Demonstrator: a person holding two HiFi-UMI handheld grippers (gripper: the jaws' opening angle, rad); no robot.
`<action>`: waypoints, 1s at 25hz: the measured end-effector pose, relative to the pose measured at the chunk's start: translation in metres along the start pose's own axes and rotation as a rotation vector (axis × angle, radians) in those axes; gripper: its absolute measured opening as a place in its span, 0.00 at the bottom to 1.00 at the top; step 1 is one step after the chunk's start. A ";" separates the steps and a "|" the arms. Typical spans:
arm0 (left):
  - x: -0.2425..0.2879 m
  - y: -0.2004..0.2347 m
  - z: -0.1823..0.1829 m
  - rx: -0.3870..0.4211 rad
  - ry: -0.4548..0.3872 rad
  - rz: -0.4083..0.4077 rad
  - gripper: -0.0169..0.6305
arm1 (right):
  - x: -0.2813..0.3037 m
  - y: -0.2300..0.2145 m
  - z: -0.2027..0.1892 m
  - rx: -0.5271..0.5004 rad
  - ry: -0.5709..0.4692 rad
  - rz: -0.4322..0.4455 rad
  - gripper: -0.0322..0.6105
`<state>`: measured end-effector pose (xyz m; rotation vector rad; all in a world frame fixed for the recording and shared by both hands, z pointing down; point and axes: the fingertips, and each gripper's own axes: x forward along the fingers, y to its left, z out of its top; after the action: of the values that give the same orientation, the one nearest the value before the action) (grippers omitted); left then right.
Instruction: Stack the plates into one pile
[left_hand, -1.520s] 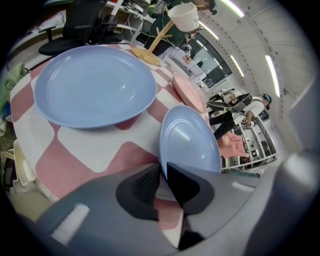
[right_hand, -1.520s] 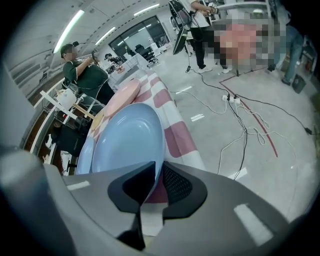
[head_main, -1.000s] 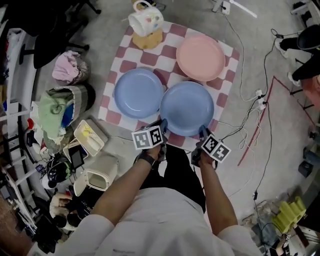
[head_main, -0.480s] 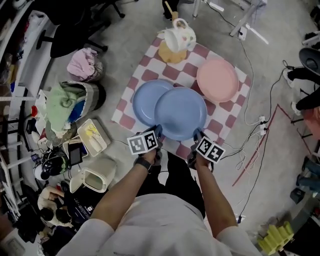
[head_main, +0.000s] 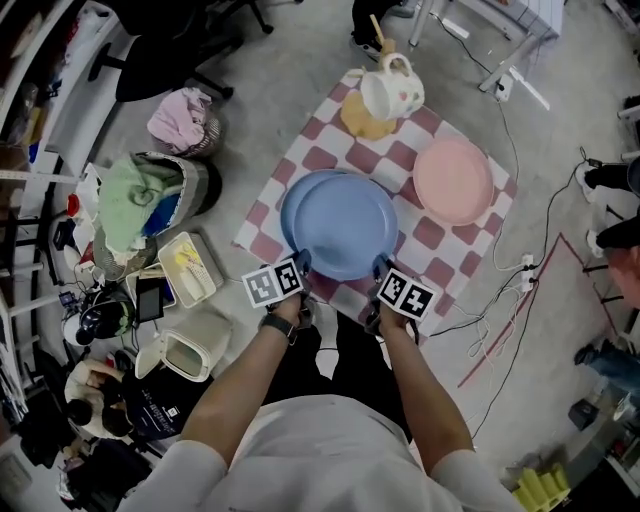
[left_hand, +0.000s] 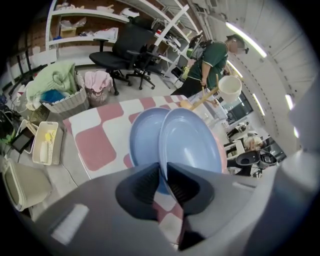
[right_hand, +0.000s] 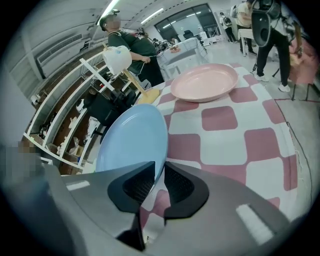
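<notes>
Head view: the left gripper (head_main: 301, 263) and right gripper (head_main: 381, 268) sit at lower centre of the frame. Each is at the near rim of the upper blue plate (head_main: 345, 227), the left one at its lower-left edge and the right one at its lower-right edge.

Left gripper view: the jaws are clamped on the plate's rim, and both ribbed pads press against the thin edge. The plate tilts up and away from the jaws.

Right gripper view: the jaws are likewise closed on the rim, with the edge pinched between the pads.

The upper blue plate lies over the lower blue plate (head_main: 287, 212), which rests on the checked cloth (head_main: 440, 250). Only a crescent of the lower plate shows, along the left side. The two are not fully aligned, since the upper plate sits offset to the right. Whether the two plates touch cannot be determined from any view.

The pink plate (head_main: 453, 180) rests flat on the cloth to the right of the blue pair, apart from them.

A white jug (head_main: 392, 88) stands on a tan mat (head_main: 360, 120) at the cloth's upper corner.

Off the cloth, at the left of the frame, a basket (head_main: 185, 190) holding green fabric stands on the floor (head_main: 290, 80). Cables (head_main: 500, 320) run across the floor at the lower right.
</notes>
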<state>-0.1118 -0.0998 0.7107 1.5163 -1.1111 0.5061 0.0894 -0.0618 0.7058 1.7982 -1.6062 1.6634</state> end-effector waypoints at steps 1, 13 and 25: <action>0.001 0.004 0.002 -0.010 -0.003 0.005 0.10 | 0.004 0.003 0.000 -0.009 0.007 0.002 0.15; 0.009 0.036 0.026 -0.070 -0.035 0.064 0.10 | 0.040 0.030 -0.002 -0.100 0.089 0.018 0.15; 0.016 0.043 0.028 -0.079 -0.025 0.060 0.11 | 0.054 0.041 -0.003 -0.308 0.137 -0.029 0.19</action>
<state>-0.1484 -0.1286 0.7388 1.4272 -1.1853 0.4800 0.0432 -0.1043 0.7301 1.5153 -1.6614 1.4022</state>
